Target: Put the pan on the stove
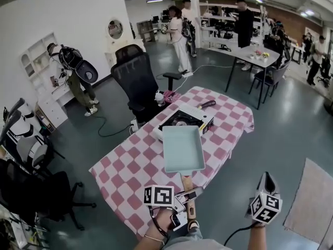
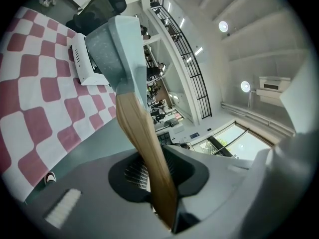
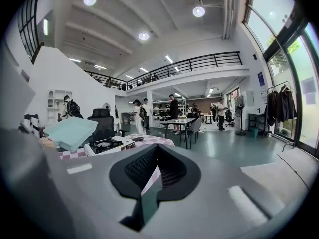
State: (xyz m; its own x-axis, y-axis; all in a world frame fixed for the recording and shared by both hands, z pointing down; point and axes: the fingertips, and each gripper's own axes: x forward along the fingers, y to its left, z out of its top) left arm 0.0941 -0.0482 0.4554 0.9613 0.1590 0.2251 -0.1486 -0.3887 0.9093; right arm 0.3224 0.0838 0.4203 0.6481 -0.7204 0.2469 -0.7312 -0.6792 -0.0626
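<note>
The tail of the pan's wooden handle [image 2: 144, 148] vanishes between the left gripper's [image 2: 155, 177] clamped jaws, so its end is out of sight. From that gripper's own view only the pan's [image 2: 117, 49] grey underside shows, and it covers most of the stove [image 2: 82, 66] beyond the jaws. Seen from the head, the pan's far rim hides the stove's near corner. The left forearm [image 1: 156, 239] and right forearm [image 1: 256, 237] run off the bottom edge. A dark object [image 1: 206, 104] on the table [image 1: 125, 165], beyond the stove from the left gripper, is too small to name.
</note>
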